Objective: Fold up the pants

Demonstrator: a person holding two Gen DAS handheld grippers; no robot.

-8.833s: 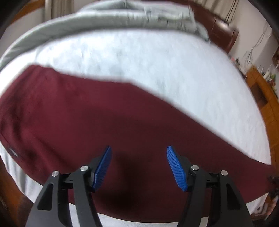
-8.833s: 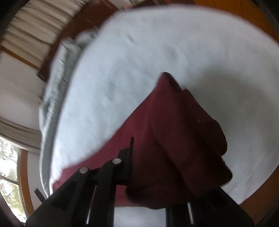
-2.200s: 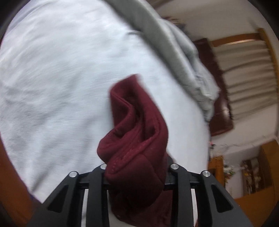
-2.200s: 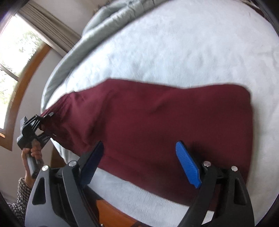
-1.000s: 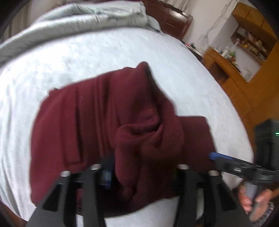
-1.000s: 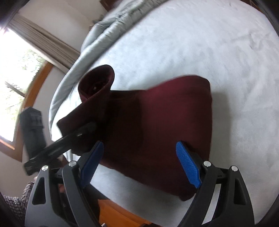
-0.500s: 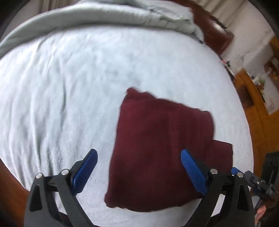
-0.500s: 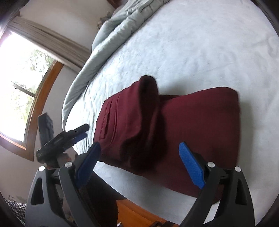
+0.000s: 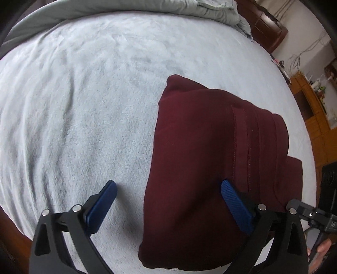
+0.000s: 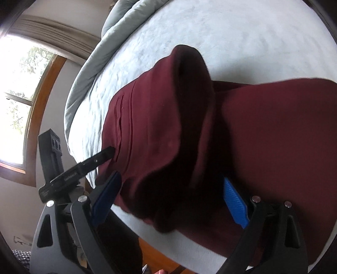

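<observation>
**A:** So where are the pants (image 9: 212, 160) at? From the left wrist view they're a dark red bundle folded over on the bed (image 9: 84, 105), sitting near the bed's close edge and off to the right half of the frame. Stitched seams run down the top layer on its right side.

**B:** Yeah, same in the right wrist view (image 10: 231, 137). The fold isn't flat though. One layer humps up in a rounded ridge across the middle, with a dark hollow under it. Bottom layer sticks out further to the right.

**A:** Left tool (image 9: 168, 202) is wide open, its jaws have just been opening, and nothing is pinched. One blue pad is over the bare bed sheet, the other is over the pants, with the bundle's left edge between them.

**B:** Right tool (image 10: 174, 194) is spread wide too. The raised part of the fold sits between its pads, but they don't look like they're pressing on it. Can't tell if the cloth brushes the right pad.

**A:** The left tool shows in the right view too (image 10: 88, 164), a black finger reaching to the pants' left edge.

**B:** Grey duvet (image 9: 147, 8) is bunched along the bed's far side, well apart from the pants. Window (image 10: 19, 84) off to the left in the right view.
</observation>
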